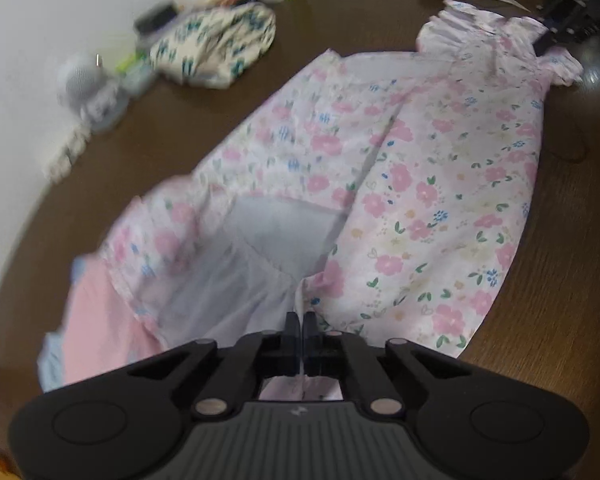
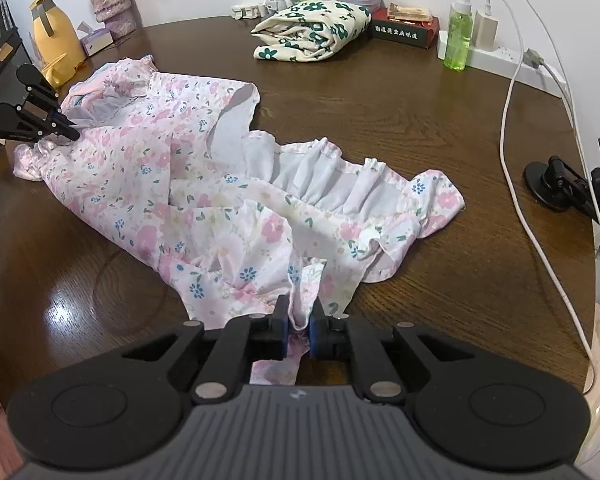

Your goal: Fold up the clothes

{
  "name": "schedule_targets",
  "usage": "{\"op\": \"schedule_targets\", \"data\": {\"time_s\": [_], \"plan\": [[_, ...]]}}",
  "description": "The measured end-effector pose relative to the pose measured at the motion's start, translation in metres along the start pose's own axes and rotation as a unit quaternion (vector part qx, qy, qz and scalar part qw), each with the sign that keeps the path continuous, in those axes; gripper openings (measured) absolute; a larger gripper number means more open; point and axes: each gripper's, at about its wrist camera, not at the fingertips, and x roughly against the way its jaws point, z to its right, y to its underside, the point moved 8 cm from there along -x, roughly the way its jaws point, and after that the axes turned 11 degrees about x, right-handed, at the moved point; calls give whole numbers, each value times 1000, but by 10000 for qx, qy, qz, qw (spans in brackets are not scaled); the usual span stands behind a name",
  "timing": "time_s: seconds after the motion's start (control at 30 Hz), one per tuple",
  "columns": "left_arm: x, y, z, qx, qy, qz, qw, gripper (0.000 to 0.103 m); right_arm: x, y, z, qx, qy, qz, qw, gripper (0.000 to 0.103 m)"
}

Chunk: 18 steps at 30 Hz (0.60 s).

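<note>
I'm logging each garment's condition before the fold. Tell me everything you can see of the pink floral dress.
The pink floral dress is thin, light cotton-like fabric, white-pink with pink flowers, small blue blossoms and green leaves. It has ruffled edges, a gathered elastic band and a plain pale lining showing where it is turned open. It lies rumpled and spread across the brown wooden table, unfolded. The left gripper is shut on fabric at one end; the right gripper pinches a ruffled edge at the other end.

Left wrist view is motion-blurred, right wrist view sharp; soft indoor light glares on the table.
</note>
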Motion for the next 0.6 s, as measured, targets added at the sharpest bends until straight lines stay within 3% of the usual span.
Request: {"op": "schedule_targets", "data": {"time_s": [0.13,0.4,0.6], "plan": [[14,-21,1,-206,-234,348,9989,0,-2,2,1,-24,17,-41,10000,8],[-30,-16,-3,56,-143,-9,9999,2,4,5,1,-148,123,87,9998,8],[-32,-13,-8,315,-122,110,9994,10,4,10,0,-255,100,101,9996,8]]}}
